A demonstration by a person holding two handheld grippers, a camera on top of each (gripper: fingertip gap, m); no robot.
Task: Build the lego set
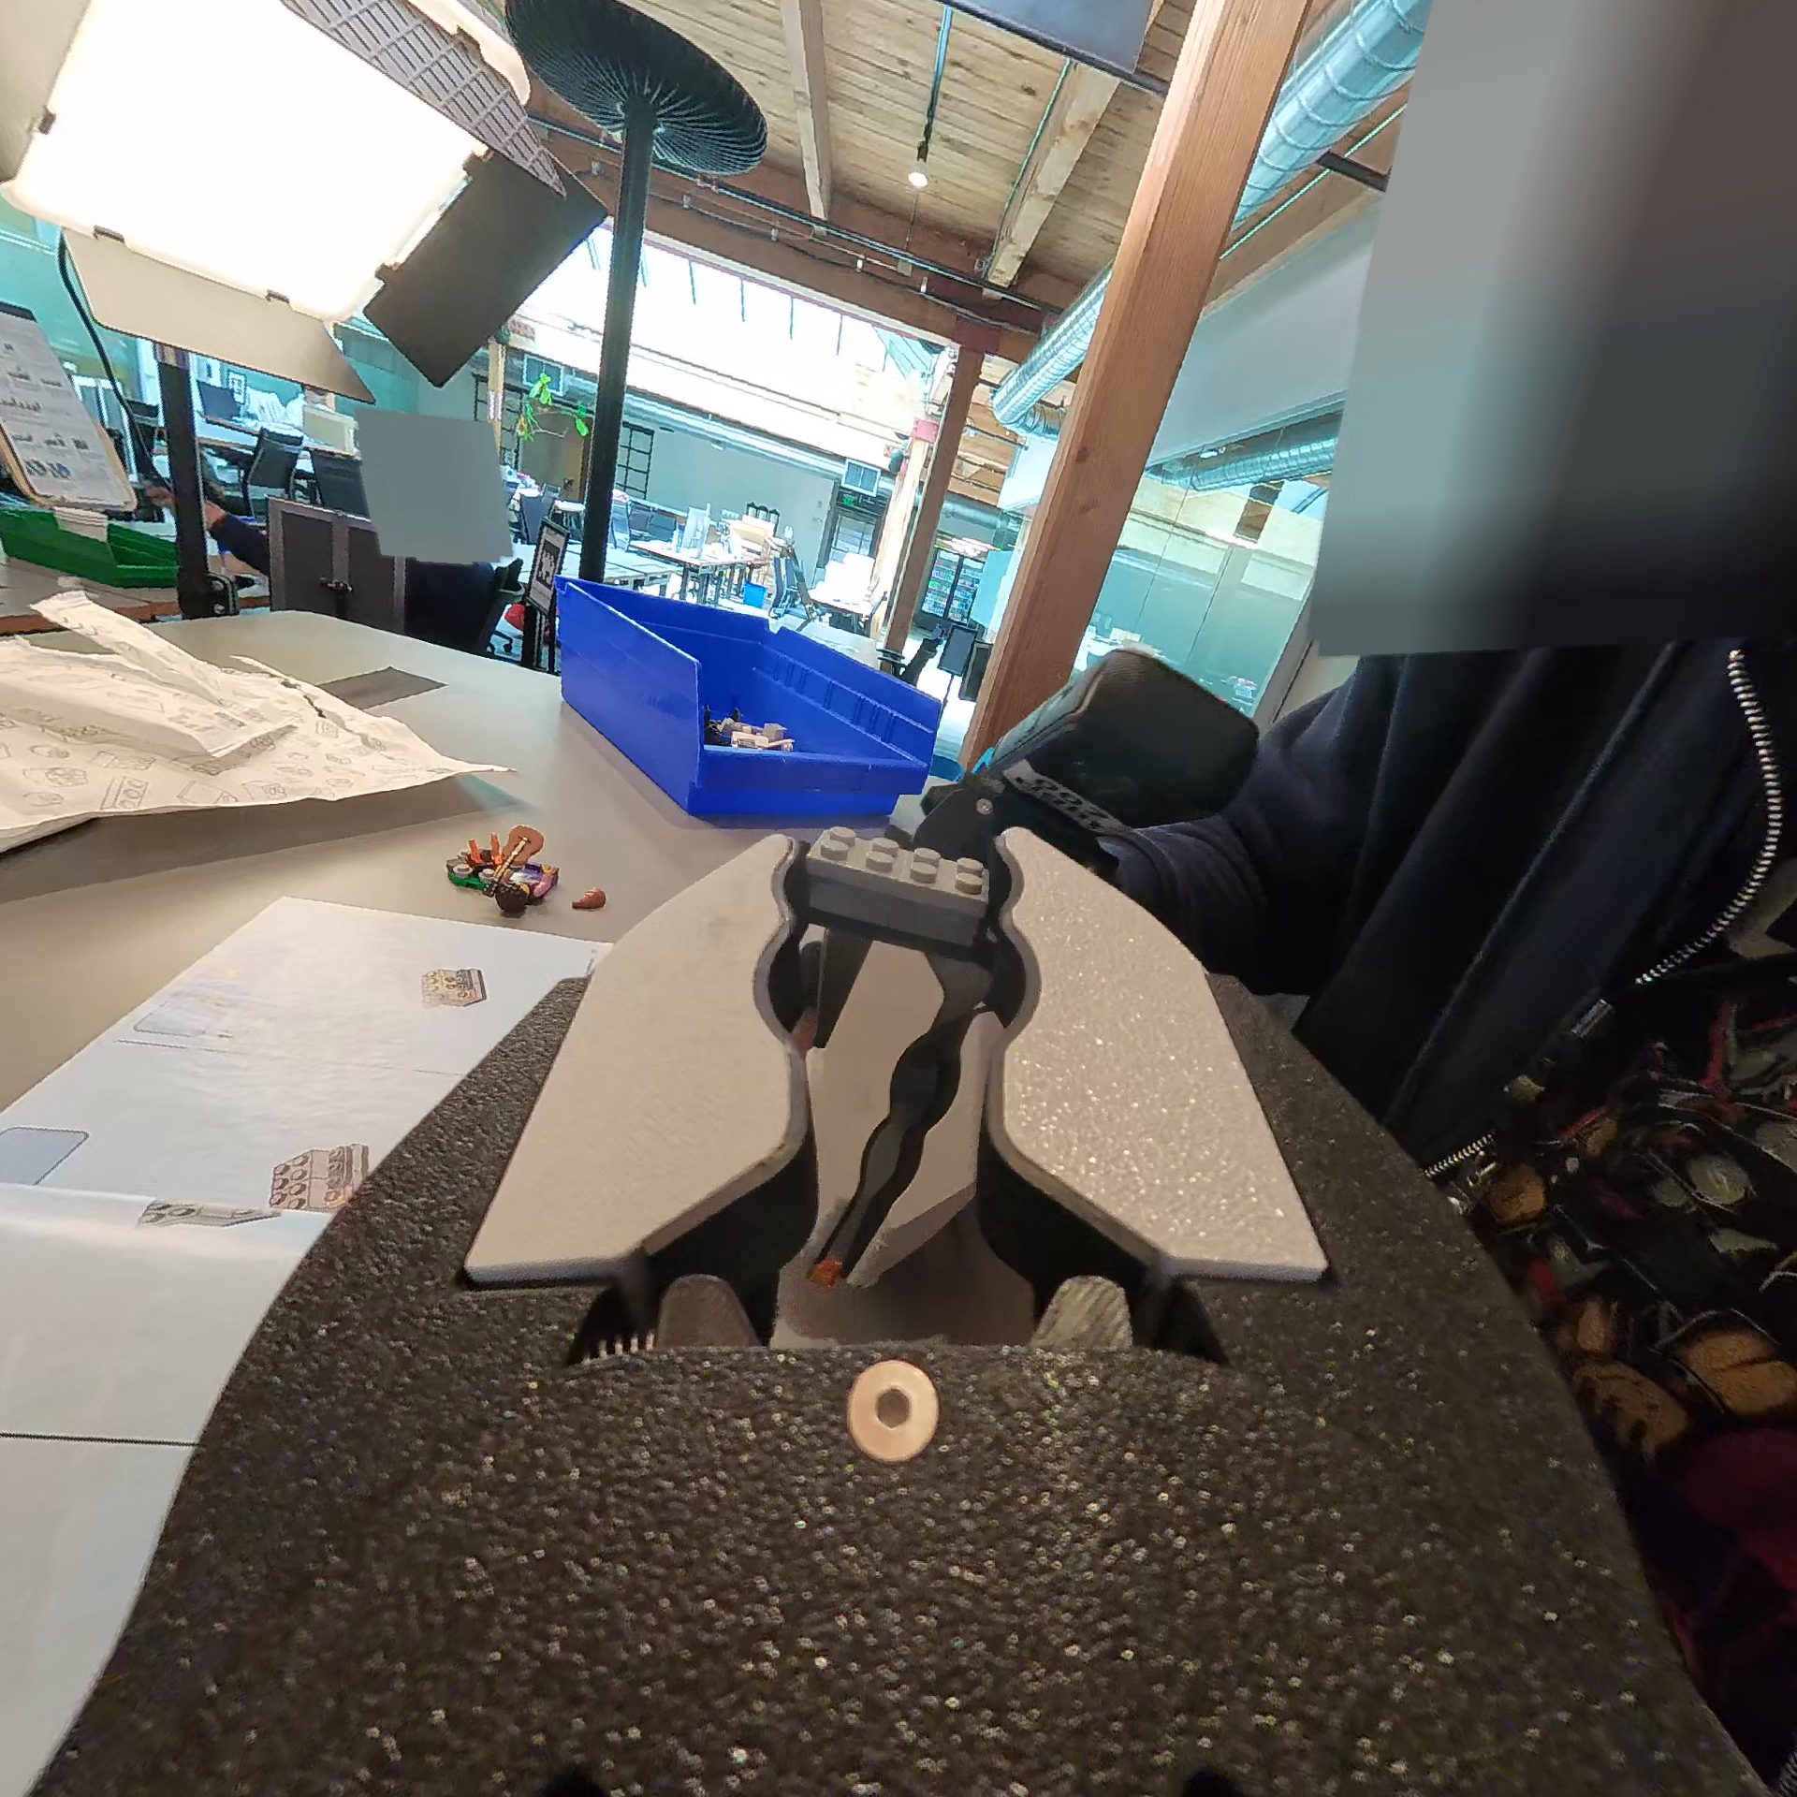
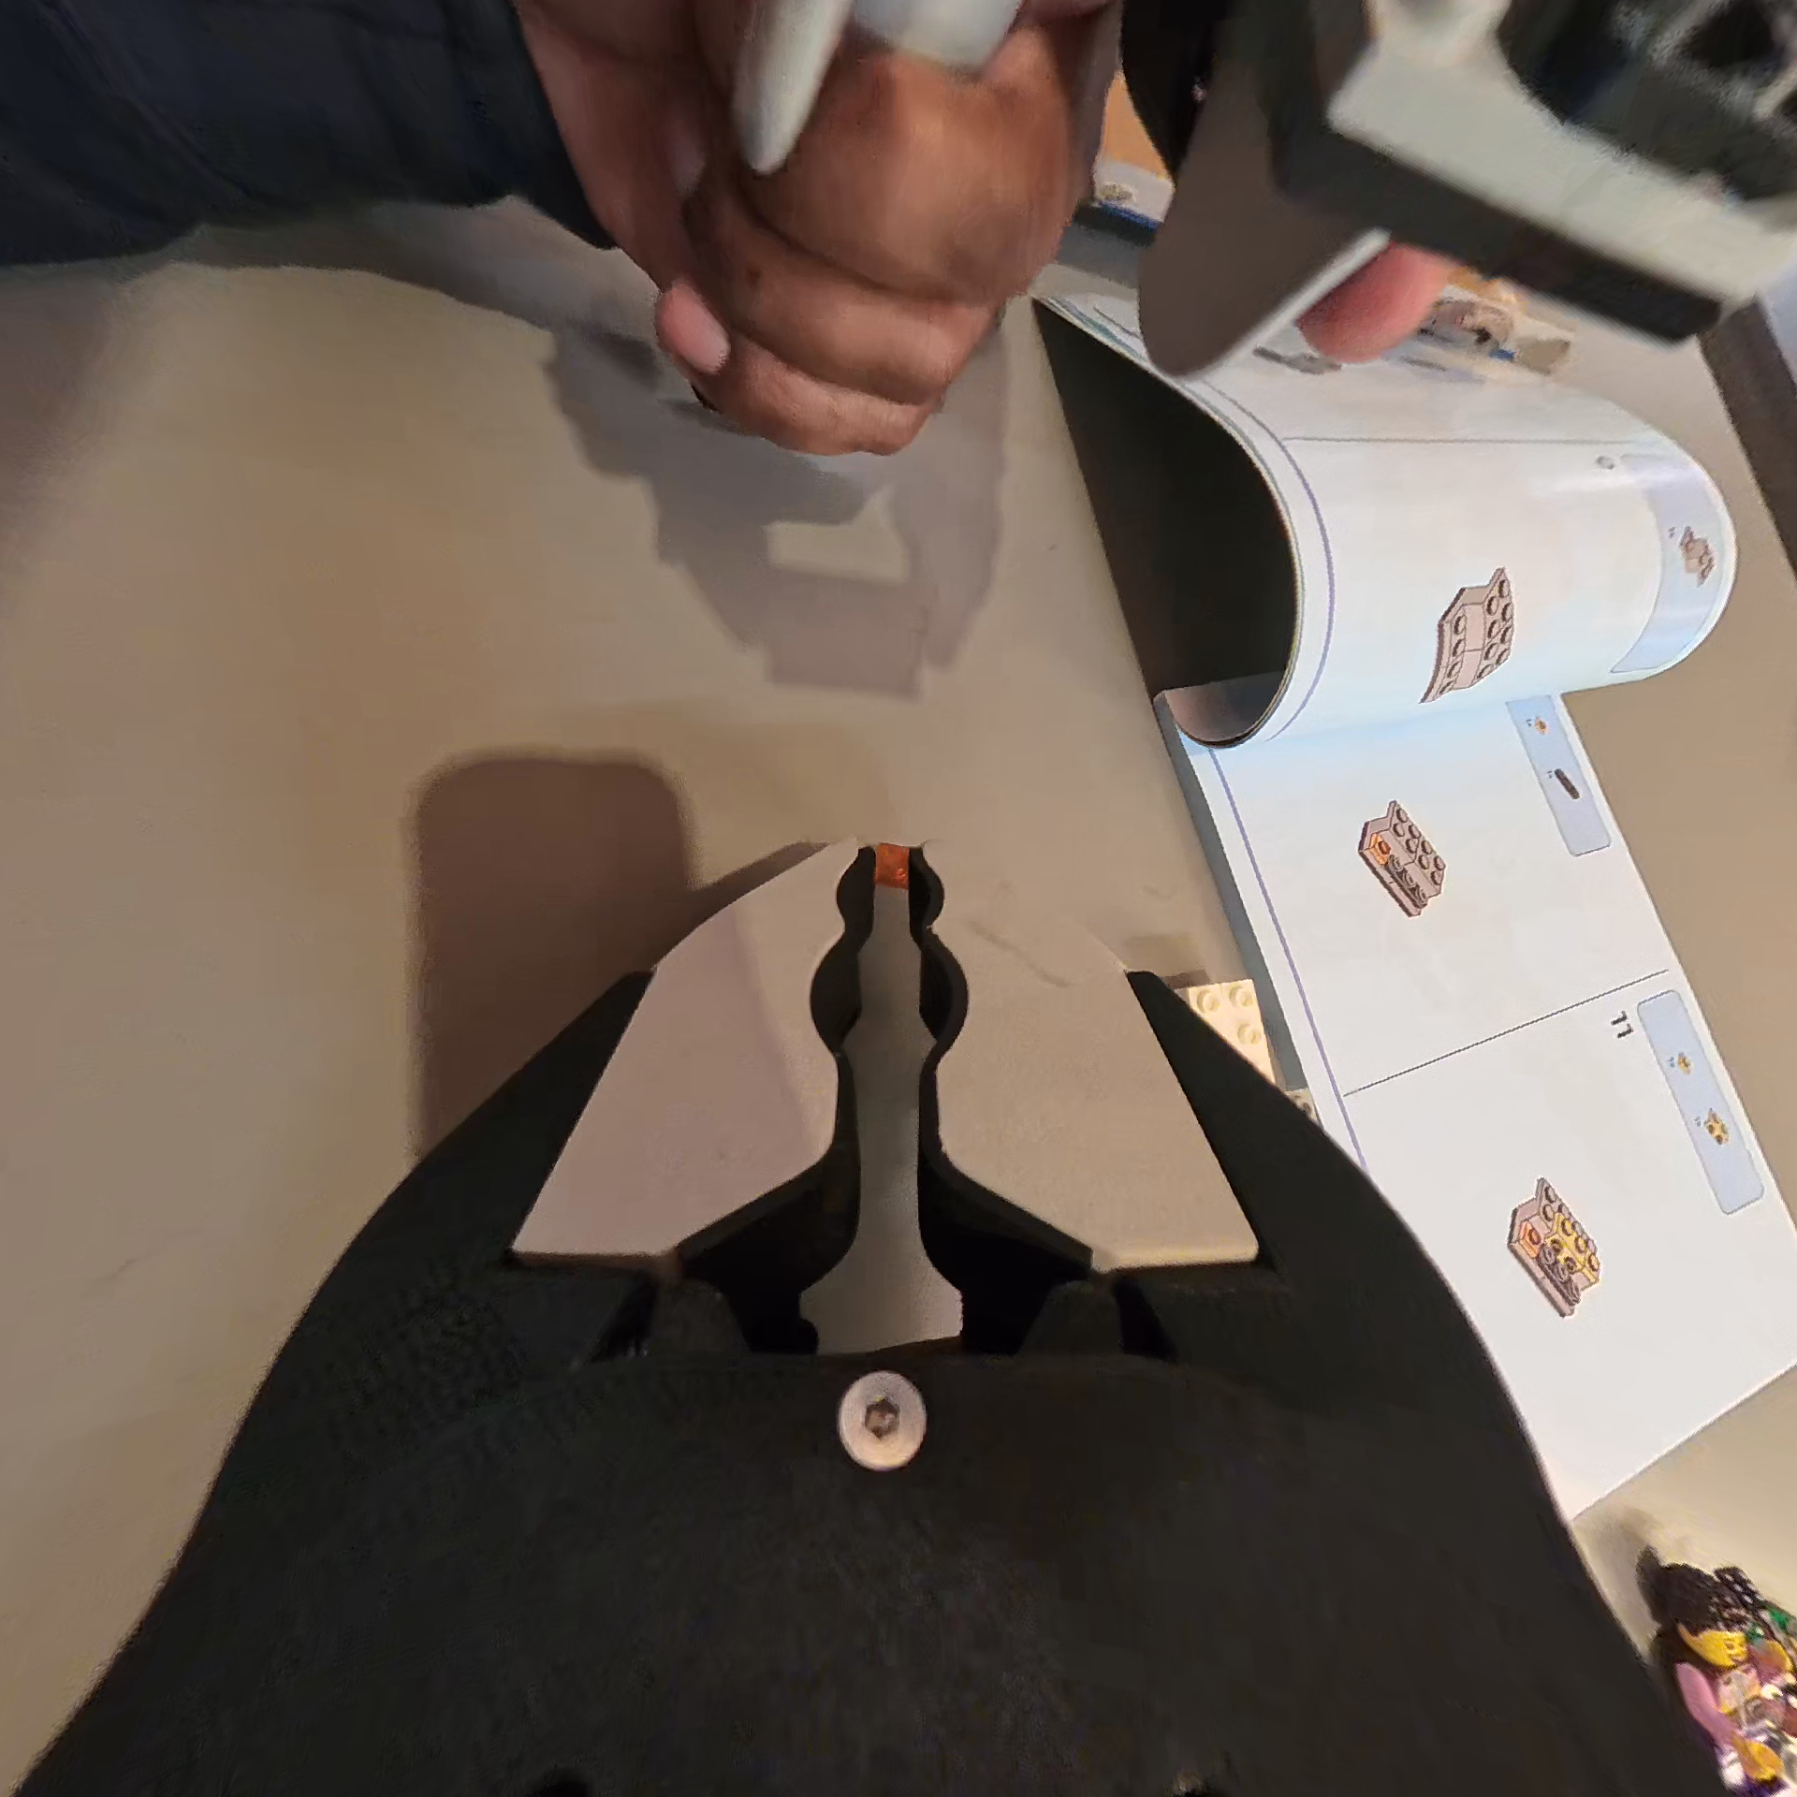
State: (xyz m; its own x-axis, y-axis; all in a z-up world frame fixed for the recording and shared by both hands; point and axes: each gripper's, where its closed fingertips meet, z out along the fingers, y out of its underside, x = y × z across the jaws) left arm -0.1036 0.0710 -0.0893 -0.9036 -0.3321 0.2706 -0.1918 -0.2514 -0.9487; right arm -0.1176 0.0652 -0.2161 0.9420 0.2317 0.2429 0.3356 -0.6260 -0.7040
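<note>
Grey brick (image 1: 899, 880), two rows of four studs on top, sits clamped crosswise at the tips of the left gripper (image 1: 890, 904), both pads pressing its short ends, lifted off the tabletop (image 1: 622, 778) and held level, likely so its underside stays free. Right gripper (image 2: 892, 865) is nearly closed on a tiny orange piece (image 2: 891, 864), pinched right at the fingertips above the bare tabletop; in the left wrist view the same gripper reaches in beneath the brick with the orange piece low down. Beside it, an open instruction booklet (image 2: 1517, 972) lies toward the tabletop's right edge, one page curled up, a cream brick (image 2: 1230, 1011) touching its near side. A small figure (image 2: 1731, 1673) lies at the near right corner. Further off, loose small parts (image 1: 506, 870), torn paper bag (image 1: 175, 720), and a blue bin (image 1: 778, 720) with a few pieces by the far edge.
</note>
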